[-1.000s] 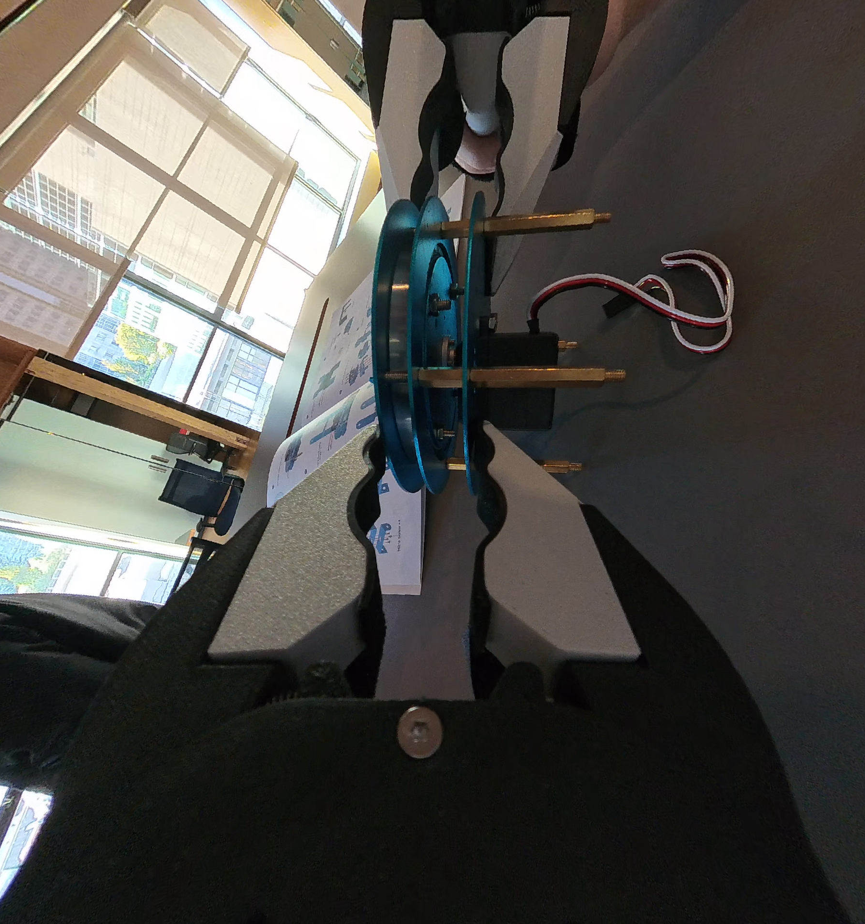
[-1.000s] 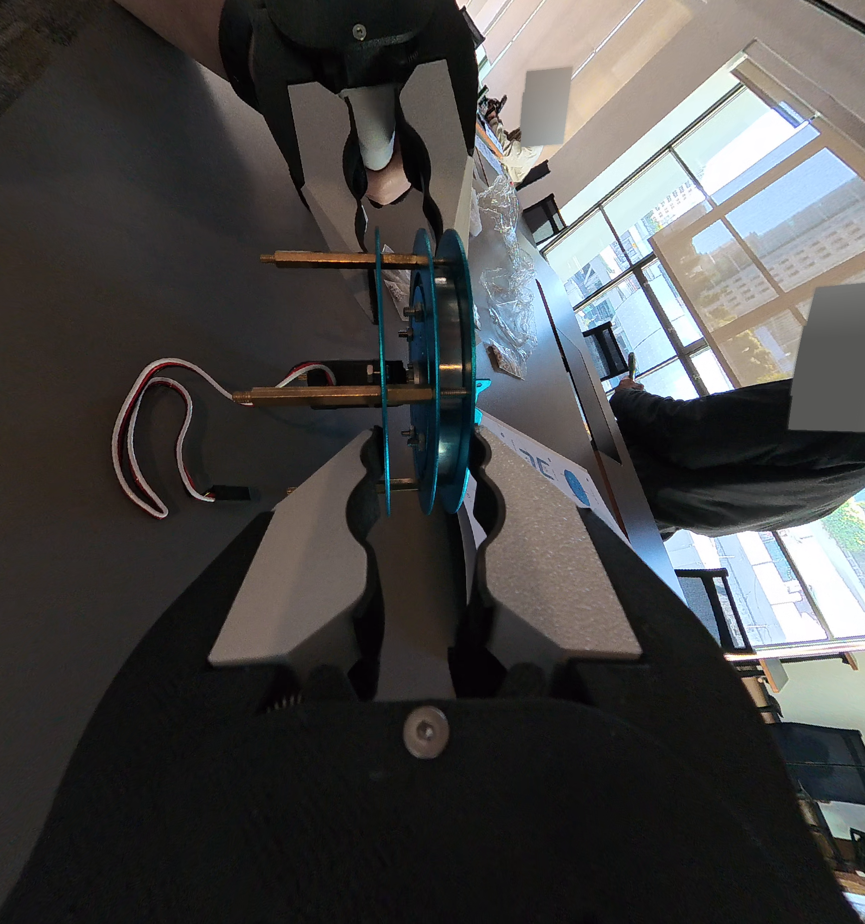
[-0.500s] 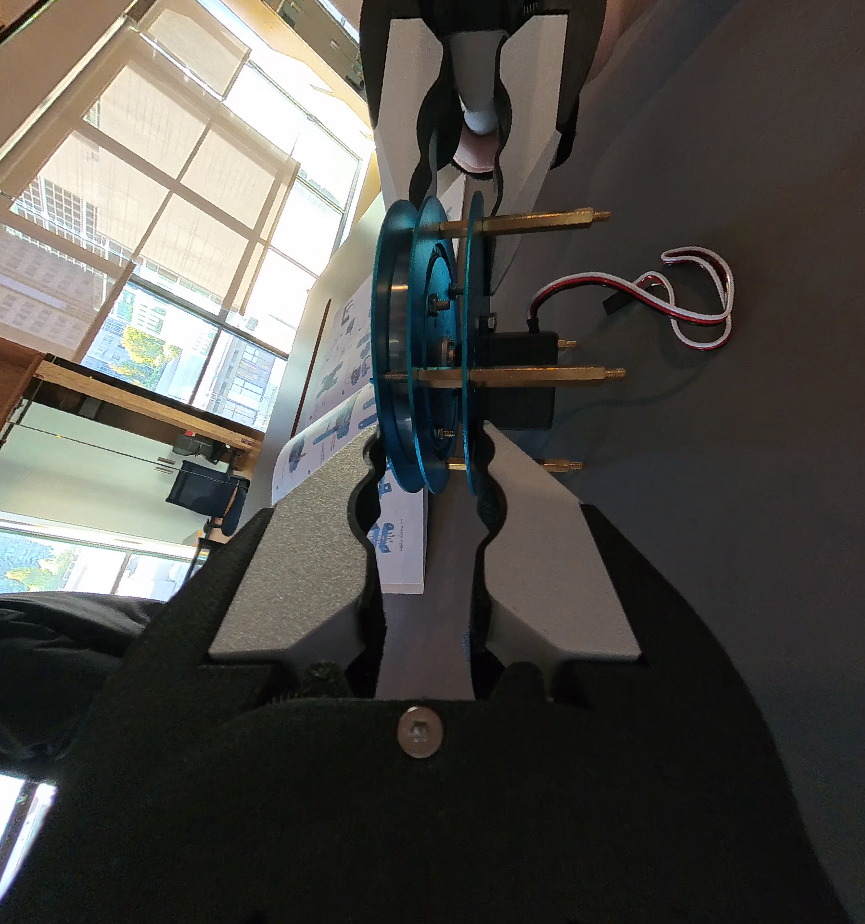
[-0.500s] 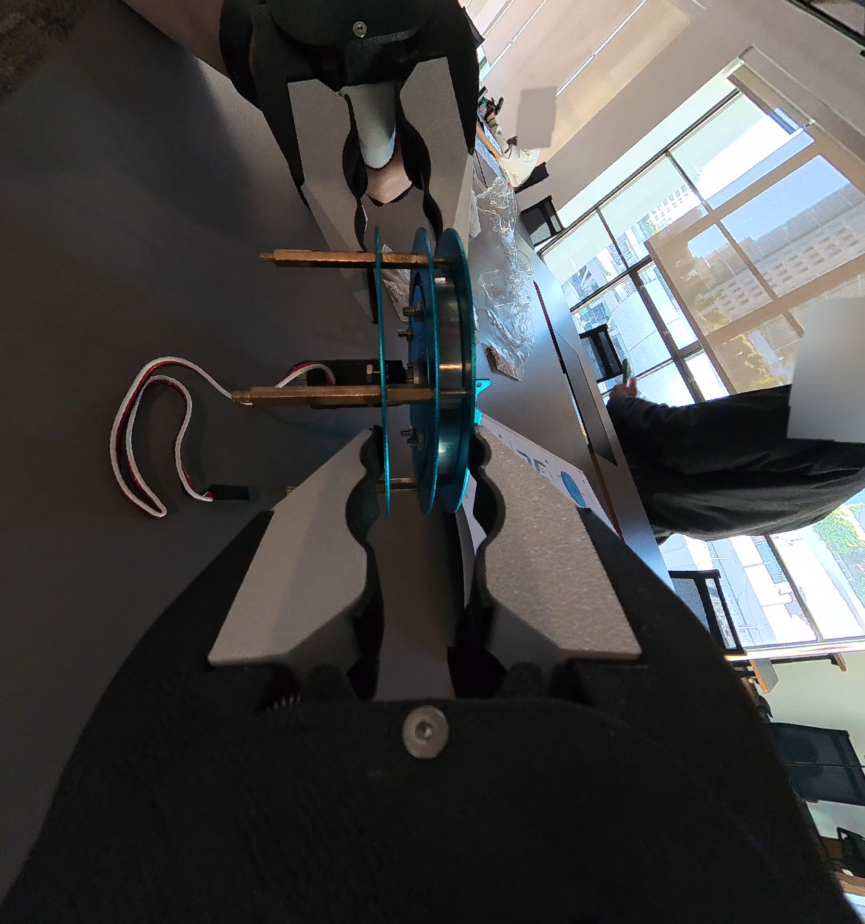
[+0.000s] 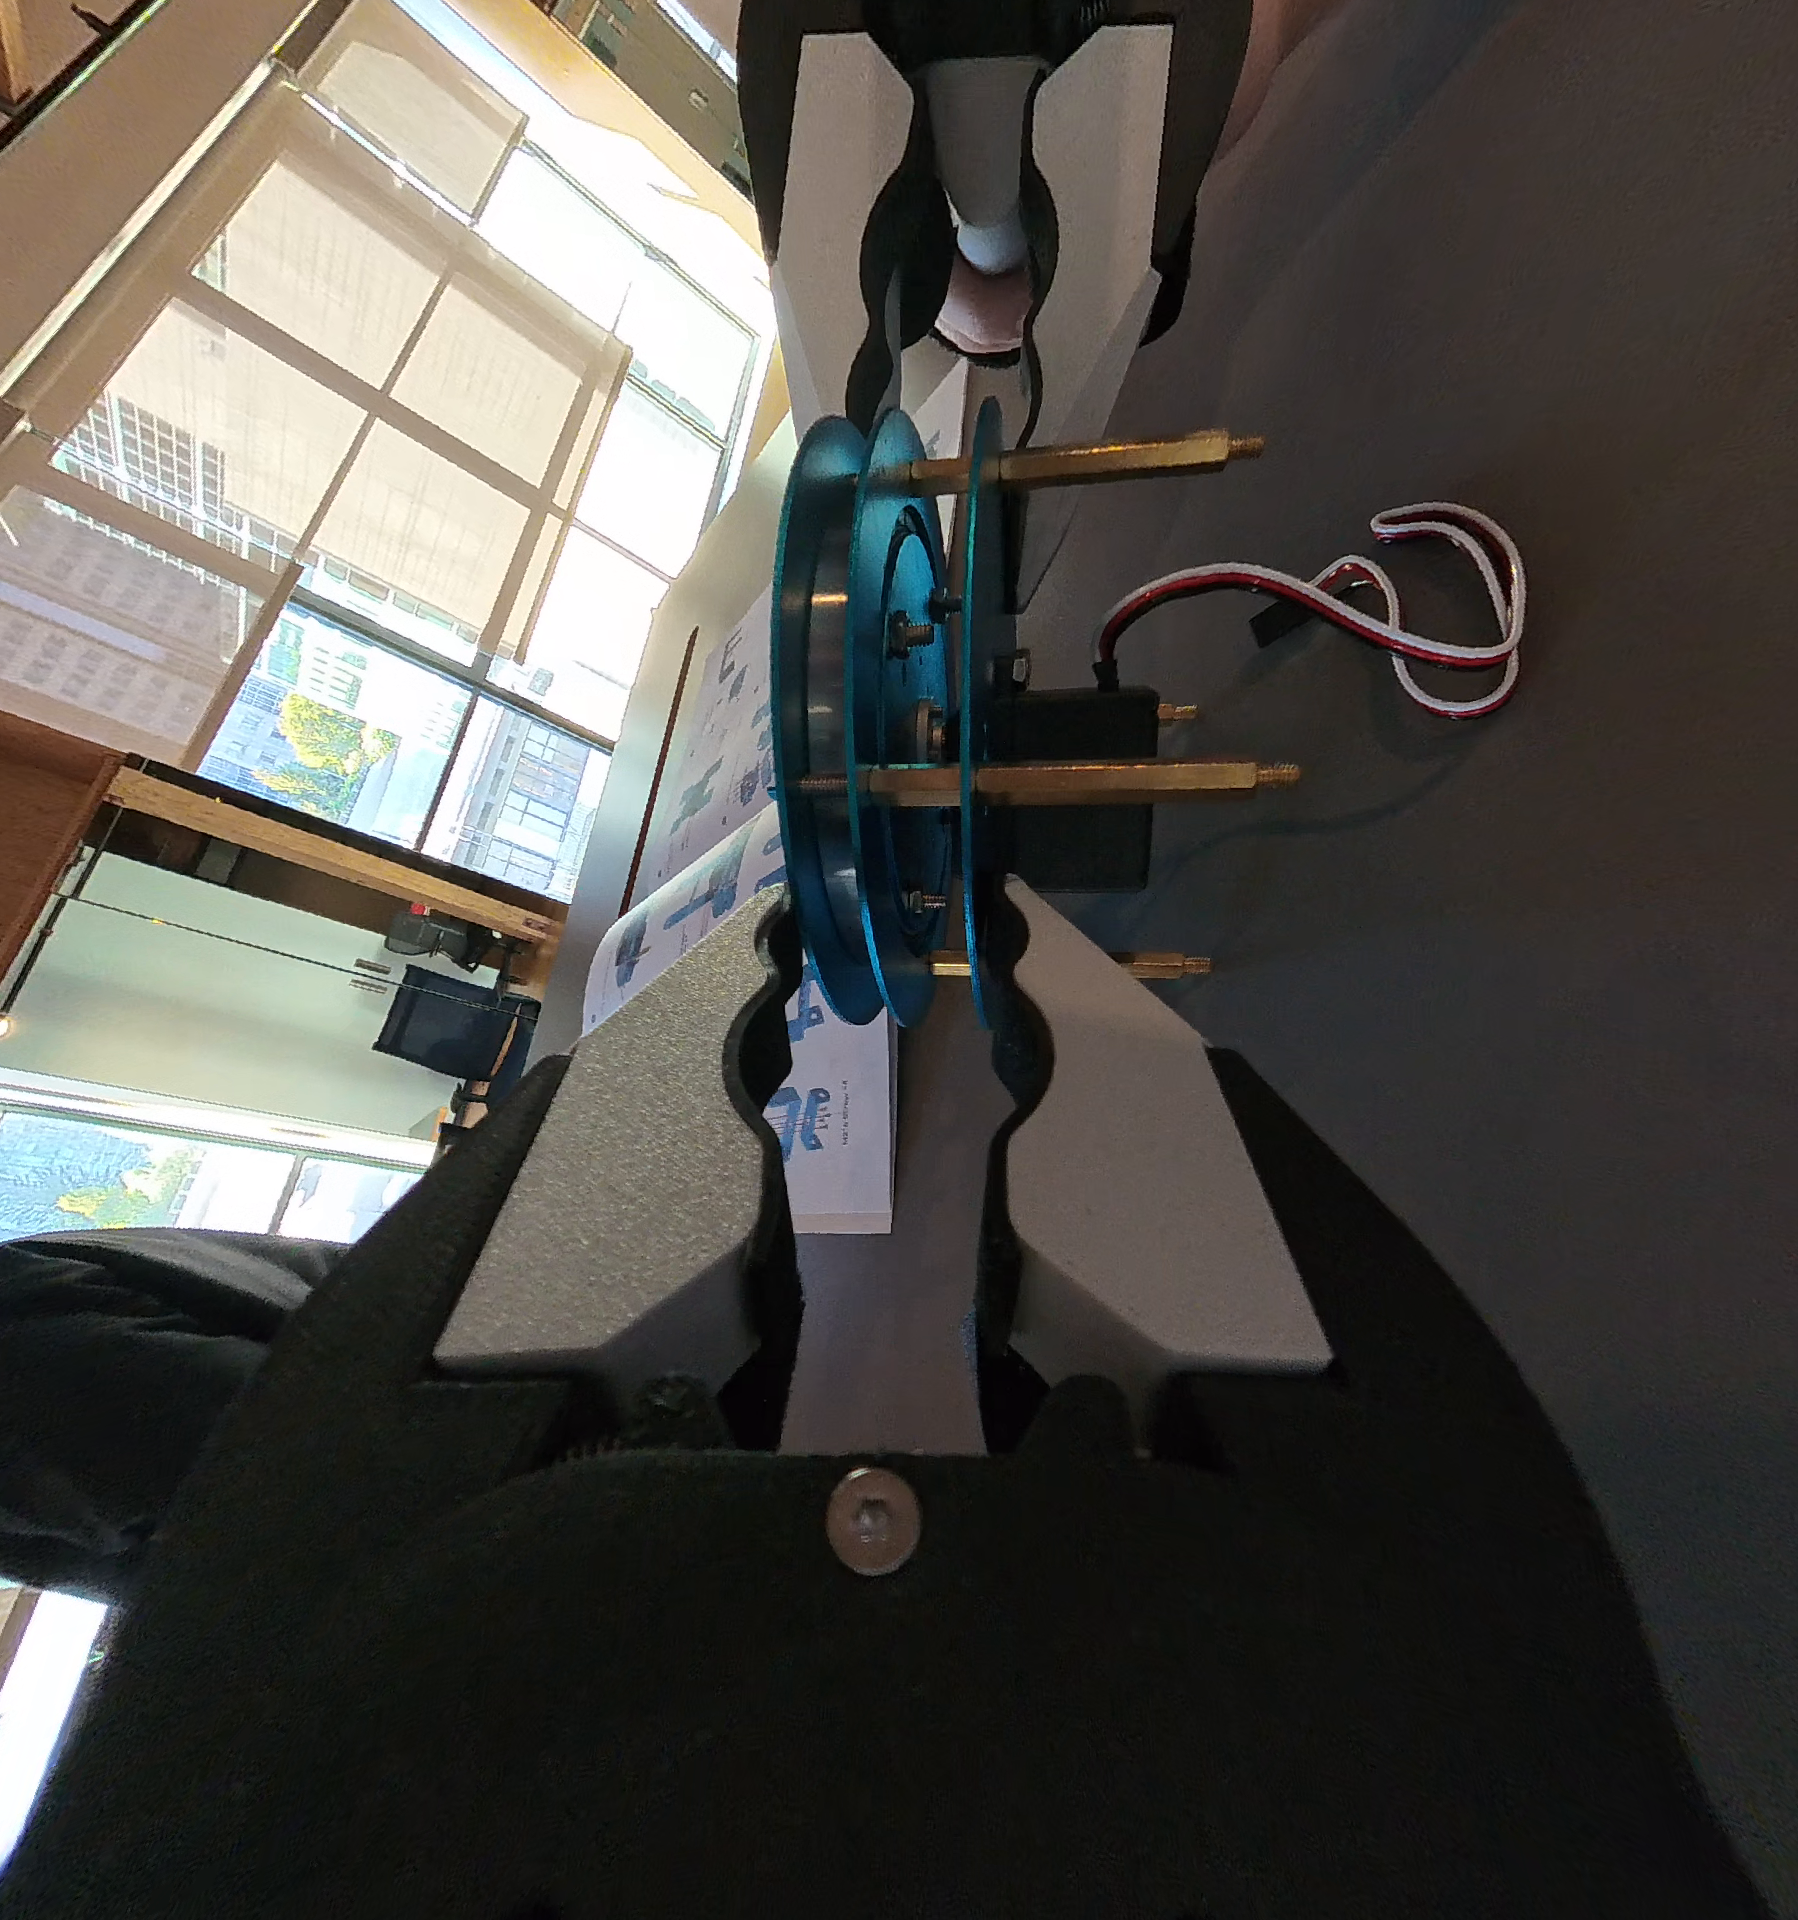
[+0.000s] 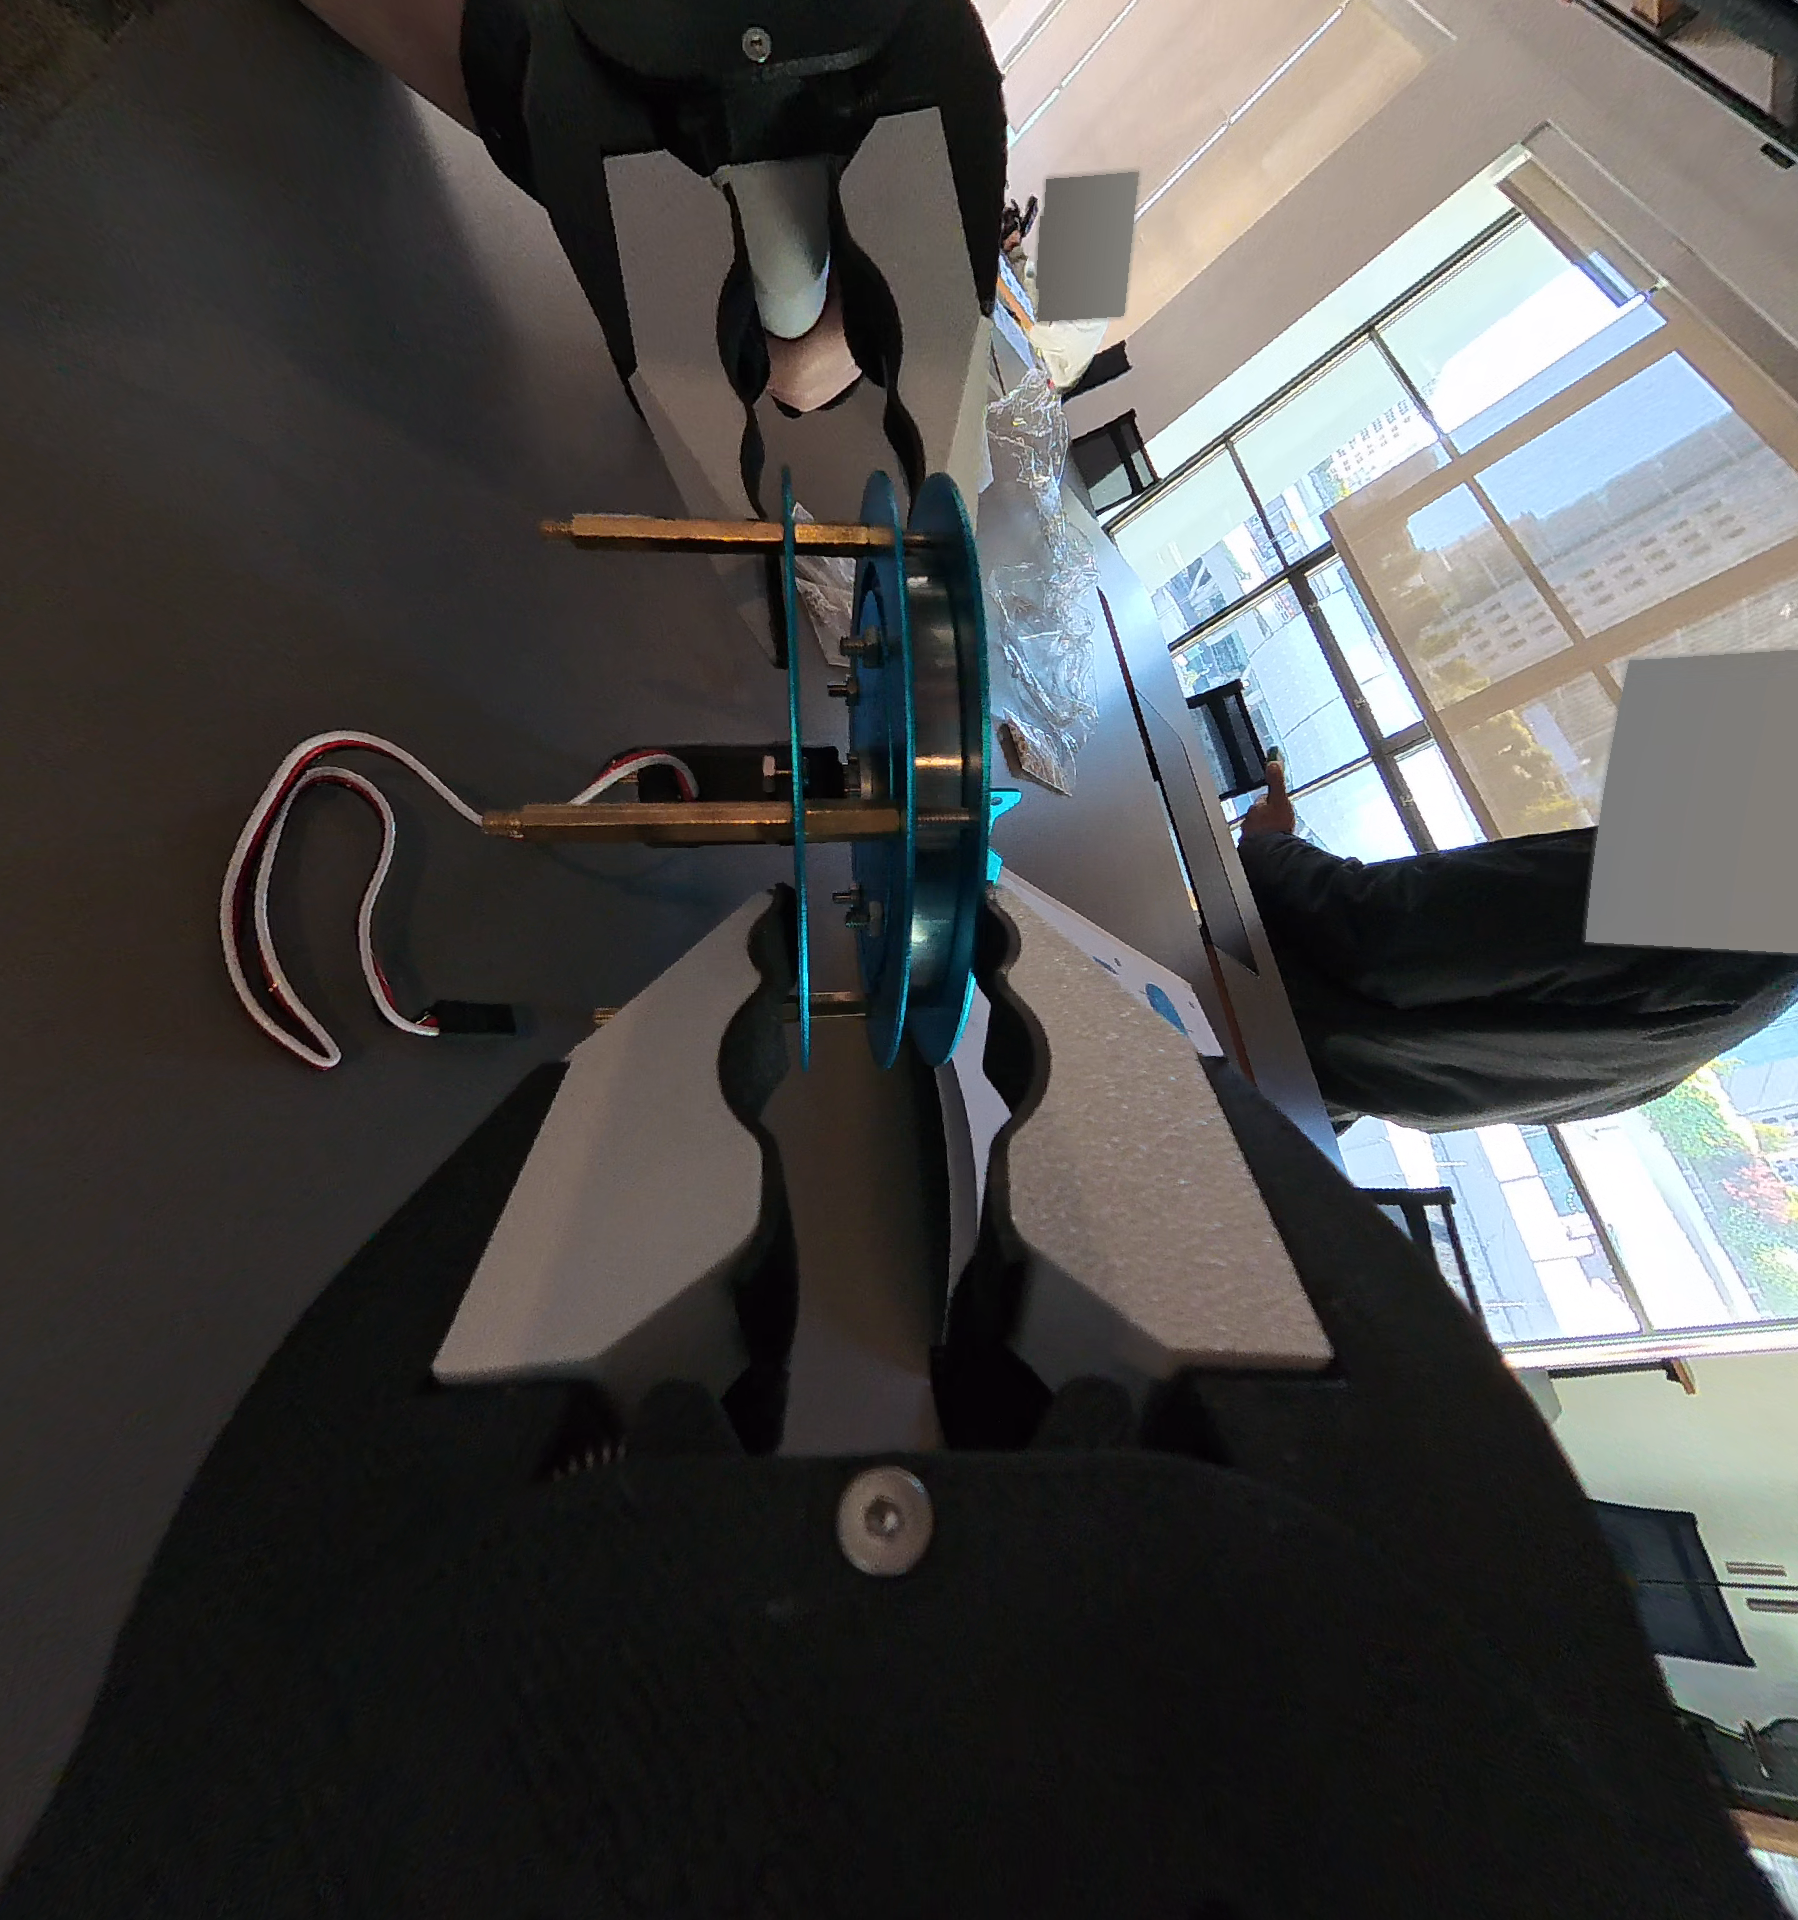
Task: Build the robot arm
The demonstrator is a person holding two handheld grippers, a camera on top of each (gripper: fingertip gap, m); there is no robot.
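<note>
Jaws of both grippers are pinching the blue disc assembly (image 5: 879, 727) from opposite rims, left gripper (image 5: 895, 971) and right gripper (image 6: 890, 971) each narrowed onto the stacked plates, sharing the load and steadying it above the dark counter (image 5: 1497, 1039). Its brass standoffs (image 5: 1082, 777) are pointing down at the counter, the axis running upright, servo cable (image 5: 1446, 623) trailing below.

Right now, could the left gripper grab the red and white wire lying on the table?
Probably not yet. The left gripper is shut on the blue disc assembly, so its fingers are full. The wire lies apart on the dark table, nothing covering it.
</note>
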